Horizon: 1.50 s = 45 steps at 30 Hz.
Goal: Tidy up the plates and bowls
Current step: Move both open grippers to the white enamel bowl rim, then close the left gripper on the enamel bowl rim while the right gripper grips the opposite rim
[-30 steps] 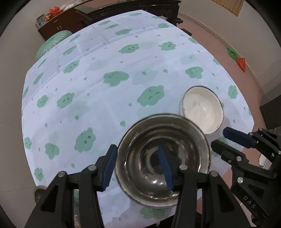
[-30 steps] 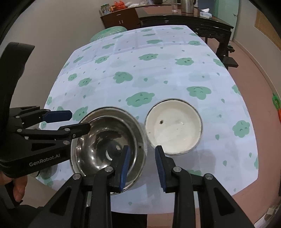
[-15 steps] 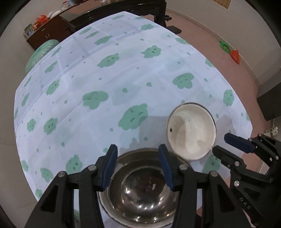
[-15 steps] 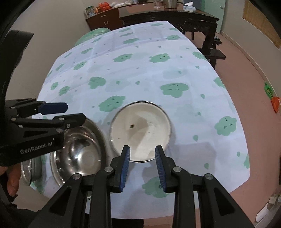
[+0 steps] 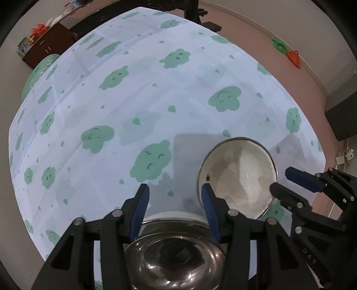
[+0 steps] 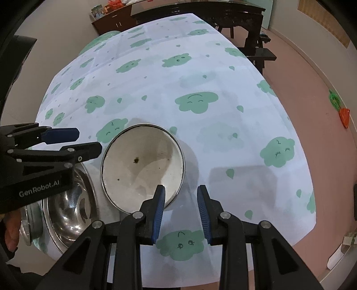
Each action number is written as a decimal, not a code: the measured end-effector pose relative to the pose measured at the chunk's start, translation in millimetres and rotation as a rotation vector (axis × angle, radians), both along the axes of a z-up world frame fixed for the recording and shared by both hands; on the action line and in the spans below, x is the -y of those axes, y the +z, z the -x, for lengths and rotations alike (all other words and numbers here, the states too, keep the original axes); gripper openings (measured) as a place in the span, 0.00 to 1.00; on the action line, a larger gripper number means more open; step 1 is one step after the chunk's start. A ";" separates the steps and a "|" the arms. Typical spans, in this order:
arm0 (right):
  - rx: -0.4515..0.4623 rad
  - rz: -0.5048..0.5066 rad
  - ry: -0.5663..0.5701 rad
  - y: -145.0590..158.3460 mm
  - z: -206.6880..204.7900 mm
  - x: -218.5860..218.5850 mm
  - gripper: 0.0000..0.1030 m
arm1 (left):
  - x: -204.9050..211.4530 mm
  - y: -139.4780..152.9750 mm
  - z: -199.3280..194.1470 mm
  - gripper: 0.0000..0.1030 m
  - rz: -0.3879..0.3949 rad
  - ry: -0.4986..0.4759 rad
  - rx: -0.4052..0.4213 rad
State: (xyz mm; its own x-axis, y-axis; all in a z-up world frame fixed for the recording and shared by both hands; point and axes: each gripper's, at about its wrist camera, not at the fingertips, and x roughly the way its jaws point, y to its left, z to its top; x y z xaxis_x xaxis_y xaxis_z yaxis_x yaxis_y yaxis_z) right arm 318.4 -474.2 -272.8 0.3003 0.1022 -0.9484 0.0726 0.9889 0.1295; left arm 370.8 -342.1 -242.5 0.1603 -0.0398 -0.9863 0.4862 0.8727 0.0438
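A white-lined bowl with a metal rim (image 6: 142, 167) stands on the cloud-print tablecloth (image 6: 200, 73); it also shows in the left wrist view (image 5: 238, 176). My right gripper (image 6: 181, 200) is open, its left pad just over the bowl's near right rim, its right pad outside. A large steel bowl (image 5: 176, 254) sits at the table's near edge, below and behind my open, empty left gripper (image 5: 175, 198). The steel bowl also shows in the right wrist view (image 6: 67, 212), under the left gripper (image 6: 73, 142).
A smaller steel dish (image 6: 29, 223) lies left of the big steel bowl at the table edge. A dark wooden table (image 6: 200, 11) and cabinet (image 5: 44, 46) stand beyond the far end. Orange and green toys (image 6: 343, 113) lie on the floor at right.
My left gripper let go of the steel bowl and pulled back; the bowl now rests at the near edge. My right gripper moved right and closer to the white bowl's rim.
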 end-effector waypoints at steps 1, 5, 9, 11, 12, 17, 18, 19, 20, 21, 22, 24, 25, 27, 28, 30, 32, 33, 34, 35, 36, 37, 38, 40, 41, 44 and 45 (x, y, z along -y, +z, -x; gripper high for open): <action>-0.001 -0.003 -0.001 -1.0 -0.2 0.1 0.31 | 2.4 -1.4 -0.5 0.47 -0.002 -0.004 -0.003; -0.014 -0.005 0.003 -6.9 -3.5 -0.9 0.31 | 8.9 -6.4 -3.4 0.47 -0.011 -0.015 -0.009; -0.029 -0.017 0.005 -13.7 -7.3 -2.0 0.31 | 12.4 -13.3 -6.4 0.45 -0.021 -0.022 -0.028; -0.031 -0.022 0.005 -14.6 -7.7 -2.4 0.31 | 13.9 -15.5 -6.6 0.45 -0.023 -0.027 -0.029; -0.033 -0.027 0.007 -15.3 -7.8 -2.5 0.31 | 14.8 -16.7 -6.6 0.44 -0.025 -0.028 -0.031; -0.041 -0.040 0.009 -18.4 -8.4 -2.3 0.31 | 16.3 -22.1 -8.3 0.29 -0.023 -0.032 -0.051; -0.040 -0.041 0.011 -18.3 -8.5 -2.7 0.31 | 16.8 -22.8 -8.6 0.26 -0.020 -0.033 -0.056; -0.040 -0.041 0.013 -18.4 -8.9 -3.1 0.31 | 17.6 -22.5 -9.5 0.24 -0.018 -0.037 -0.059; -0.040 -0.042 0.014 -18.5 -8.8 -3.4 0.31 | 18.6 -22.9 -9.5 0.20 -0.018 -0.042 -0.061; -0.044 -0.044 0.014 -19.4 -8.7 -3.4 0.31 | 20.0 -23.6 -9.0 0.17 -0.017 -0.048 -0.065; -0.048 -0.046 0.016 -20.4 -8.7 -3.8 0.30 | 21.8 -24.2 -8.3 0.15 -0.014 -0.055 -0.069; -0.048 -0.052 0.021 -21.0 -8.4 -5.8 0.24 | 25.5 -25.2 -5.2 0.09 -0.016 -0.071 -0.074; -0.047 -0.052 0.022 -20.9 -8.5 -6.9 0.19 | 27.1 -26.3 -4.1 0.09 -0.016 -0.078 -0.079; -0.042 -0.051 0.021 -20.1 -8.4 -8.6 0.19 | 28.0 -28.8 -4.2 0.07 -0.011 -0.076 -0.091; -0.040 -0.050 0.019 -19.7 -8.5 -8.6 0.18 | 27.5 -28.9 -4.6 0.07 -0.008 -0.073 -0.092; -0.037 -0.055 0.011 -18.9 -8.0 -7.7 0.18 | 27.0 -28.4 -5.2 0.06 -0.003 -0.071 -0.095; -0.034 -0.052 0.009 -17.6 -7.3 -8.1 0.17 | 26.8 -26.5 -5.9 0.06 -0.002 -0.074 -0.088; -0.030 -0.051 0.007 -16.5 -7.2 -8.1 0.17 | 26.7 -25.3 -6.4 0.06 -0.001 -0.075 -0.085; -0.029 -0.049 0.007 -15.3 -7.3 -8.1 0.17 | 26.0 -24.1 -7.0 0.06 0.001 -0.074 -0.083; -0.027 -0.048 0.006 -14.8 -7.7 -7.6 0.17 | 26.8 -22.3 -7.8 0.06 0.002 -0.075 -0.079; -0.023 -0.047 0.004 -13.4 -7.9 -7.4 0.17 | 27.4 -21.5 -7.5 0.06 0.004 -0.076 -0.075; -0.020 -0.047 0.004 -12.3 -8.2 -7.2 0.17 | 28.2 -21.1 -6.8 0.06 0.006 -0.075 -0.072; -0.017 -0.045 0.005 -10.2 -8.4 -7.2 0.17 | 28.0 -19.8 -7.0 0.06 0.008 -0.076 -0.071; -0.012 -0.040 0.006 -7.2 -8.6 -7.3 0.17 | 27.7 -15.2 -7.5 0.06 0.013 -0.076 -0.061; -0.008 -0.039 0.008 -4.5 -9.0 -7.4 0.17 | 24.8 -11.8 -6.3 0.06 0.016 -0.076 -0.057; 0.003 -0.035 0.006 2.2 -9.8 -7.0 0.17 | 23.0 -2.4 -0.1 0.06 0.027 -0.074 -0.047; 0.007 -0.033 0.007 4.8 -10.1 -6.9 0.17 | 20.7 -1.5 -0.1 0.06 0.029 -0.073 -0.044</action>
